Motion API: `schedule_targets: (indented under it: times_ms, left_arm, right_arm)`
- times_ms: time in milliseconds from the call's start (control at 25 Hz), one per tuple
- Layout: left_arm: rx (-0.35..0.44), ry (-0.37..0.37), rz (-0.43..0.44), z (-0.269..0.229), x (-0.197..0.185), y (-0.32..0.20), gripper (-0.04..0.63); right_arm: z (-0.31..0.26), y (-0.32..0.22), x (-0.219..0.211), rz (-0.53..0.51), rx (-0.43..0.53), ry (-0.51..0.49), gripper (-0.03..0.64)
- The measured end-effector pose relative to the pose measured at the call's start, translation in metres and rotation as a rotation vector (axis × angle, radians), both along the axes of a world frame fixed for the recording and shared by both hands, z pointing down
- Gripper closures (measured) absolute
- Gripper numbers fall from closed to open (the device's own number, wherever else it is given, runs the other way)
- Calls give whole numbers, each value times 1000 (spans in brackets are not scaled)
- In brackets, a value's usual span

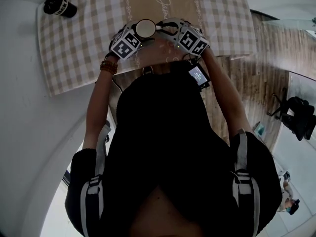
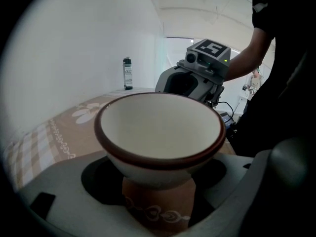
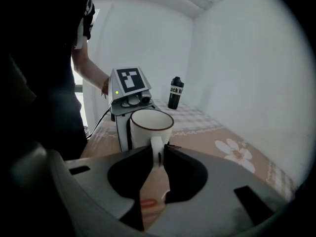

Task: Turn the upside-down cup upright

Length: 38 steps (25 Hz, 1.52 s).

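Cup [image 1: 145,28] is upright near the tablecloth [image 1: 79,43] edge.

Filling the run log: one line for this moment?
cup upright, mouth up | right gripper shut on handle | left gripper shut on cup body

Plain white walls [image 3: 237,58] met in a corner behind a checked tablecloth [image 1: 74,48]; a wood-plank floor [image 1: 266,68] ran alongside.

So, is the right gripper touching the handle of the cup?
Touching. The right gripper view shows the right gripper with its jaws closed on the handle of the cup.
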<state>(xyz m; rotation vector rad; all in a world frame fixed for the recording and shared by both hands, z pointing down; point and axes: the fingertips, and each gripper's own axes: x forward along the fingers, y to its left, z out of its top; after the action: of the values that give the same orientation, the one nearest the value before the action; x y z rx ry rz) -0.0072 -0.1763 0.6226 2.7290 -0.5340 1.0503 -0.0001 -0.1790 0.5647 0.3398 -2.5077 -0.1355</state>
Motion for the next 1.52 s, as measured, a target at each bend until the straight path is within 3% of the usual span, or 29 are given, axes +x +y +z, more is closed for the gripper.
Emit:
schedule_targets:
  times_ms: [640,1120,1520]
  left_arm:
    - [7,14,-17,2,-1,0,207]
    - [59,57,-48,-9,2,4,201]
    - [49,55,-93,-17,-10,15,201]
  right_arm:
    - [1,1,0,12,-7,19,545]
    - [6,6,6,-3,6,80,546]
    - [4,7,1,-39,40,141,546]
